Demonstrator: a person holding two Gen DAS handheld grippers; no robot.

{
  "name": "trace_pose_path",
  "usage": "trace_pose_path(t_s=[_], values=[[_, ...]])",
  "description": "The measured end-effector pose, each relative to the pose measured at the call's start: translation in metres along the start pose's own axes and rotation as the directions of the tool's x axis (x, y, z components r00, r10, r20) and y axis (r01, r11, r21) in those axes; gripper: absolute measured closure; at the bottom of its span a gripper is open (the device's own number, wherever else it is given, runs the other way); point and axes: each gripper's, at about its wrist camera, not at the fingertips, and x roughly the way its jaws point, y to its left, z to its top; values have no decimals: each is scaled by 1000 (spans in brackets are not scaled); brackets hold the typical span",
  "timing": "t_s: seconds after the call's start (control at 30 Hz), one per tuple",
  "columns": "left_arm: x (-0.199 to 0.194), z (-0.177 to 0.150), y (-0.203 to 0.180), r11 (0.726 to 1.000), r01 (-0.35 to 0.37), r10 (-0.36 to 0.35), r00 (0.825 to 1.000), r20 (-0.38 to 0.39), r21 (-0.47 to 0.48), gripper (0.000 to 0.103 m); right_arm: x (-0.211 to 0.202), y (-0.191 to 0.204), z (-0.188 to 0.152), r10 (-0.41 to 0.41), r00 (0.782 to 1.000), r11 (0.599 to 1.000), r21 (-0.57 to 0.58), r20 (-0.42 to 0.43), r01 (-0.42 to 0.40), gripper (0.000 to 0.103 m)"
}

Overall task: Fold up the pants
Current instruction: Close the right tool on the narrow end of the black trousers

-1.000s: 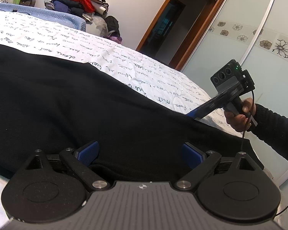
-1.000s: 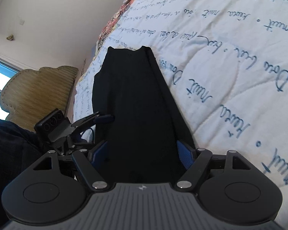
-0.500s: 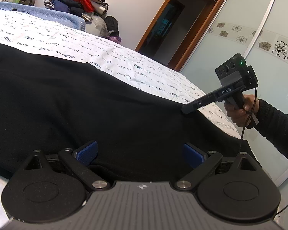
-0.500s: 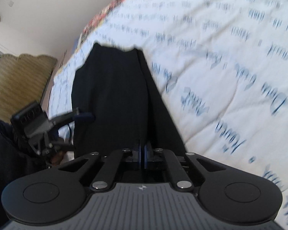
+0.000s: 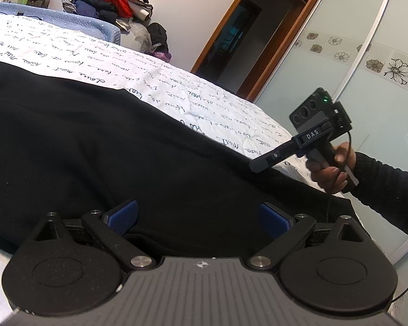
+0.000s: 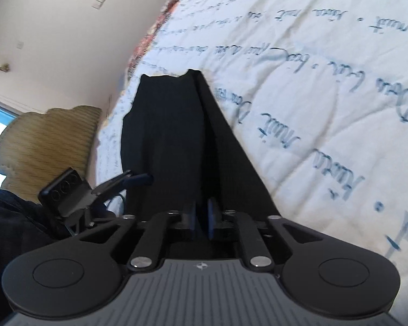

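Lying flat on the script-printed bed quilt [image 5: 204,100]: black pants [image 5: 122,149], filling the left view from 9 to 3 o'clock and running from 6 toward 12 o'clock in the right view. Hovering low over the near edge of the cloth: left claw [image 5: 198,214], spread wide, gripping nothing. Resting at the pants' 3 o'clock end: right claw [image 6: 201,217], held by a hand [image 5: 329,168], pads only slightly parted after just opening; cloth in that gap impossible to make out.
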Motion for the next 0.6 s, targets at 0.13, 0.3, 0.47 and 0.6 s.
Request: trace_pose_path(t_s=[0.13,0.3,0.47,0.6], values=[[0,0,-1,1000,1,-1,1000,0,0,5,8,5,9,-14,999,999,-39,-29,13,72],[0,0,0,1000,3,-3,1000,0,-2,4,2,5,6,-26,999,999,-28,-26,26,76],[1,1,1,1000,8,-8,1000,-1,-4,3,18,11,2,-66,997,994,-87,-49,62,102],[2,1,2,1000,12,-12,1000,0,-6,3,-5,21,11,-95,995,988,-121,-5,94,102]])
